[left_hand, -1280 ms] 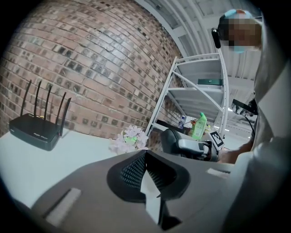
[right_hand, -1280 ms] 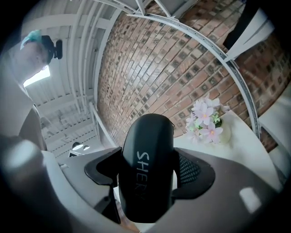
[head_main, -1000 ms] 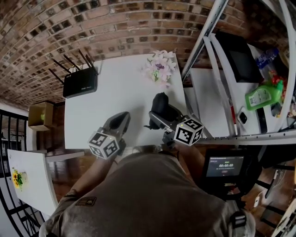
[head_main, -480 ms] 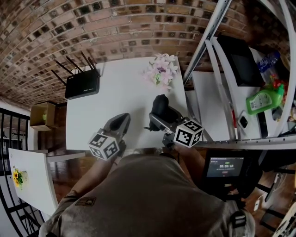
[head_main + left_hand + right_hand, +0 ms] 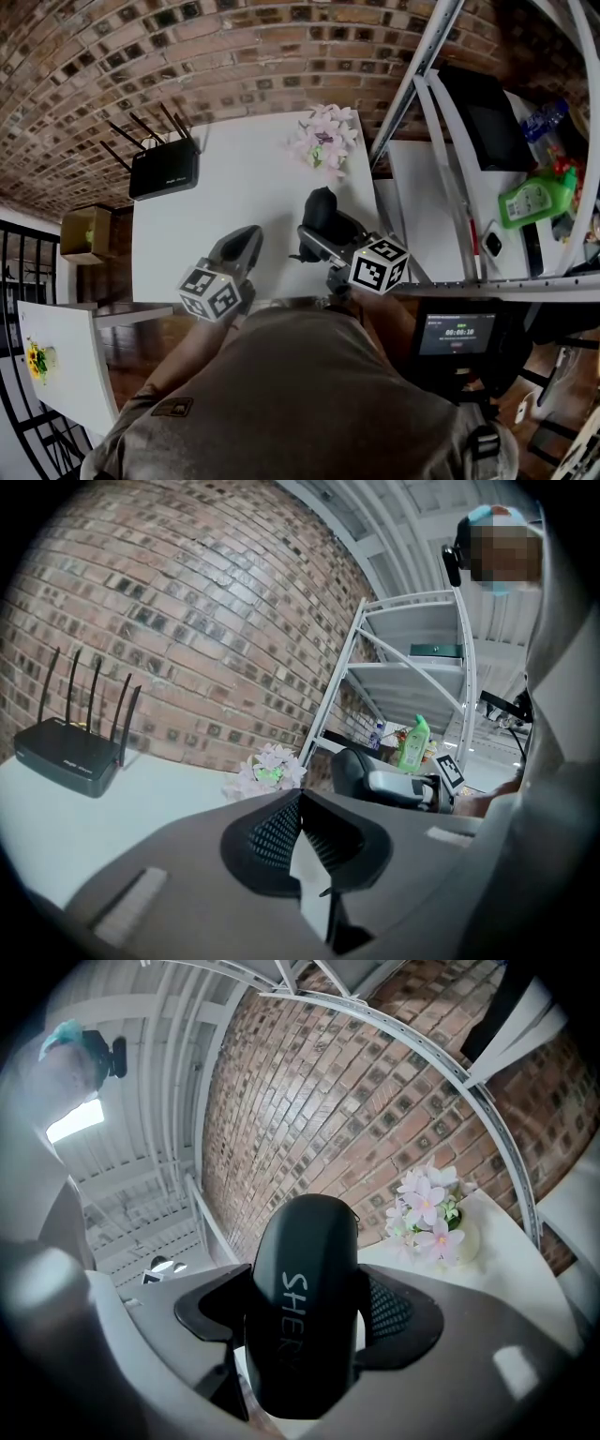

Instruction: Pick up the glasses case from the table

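The black glasses case with white lettering stands upright between the jaws of my right gripper, which is shut on it. In the head view the glasses case is held above the white table near its right edge, with the right gripper behind it. My left gripper hovers over the table's front edge; its jaws are closed together with nothing between them. The left gripper view shows the case to the right.
A black router with antennas sits at the table's back left. A pot of pale flowers stands at the back right. A white metal shelf with a green bottle is on the right. A brick wall is behind.
Almost nothing has changed. The right gripper with the case has shifted very slightly; the left gripper has kept still.
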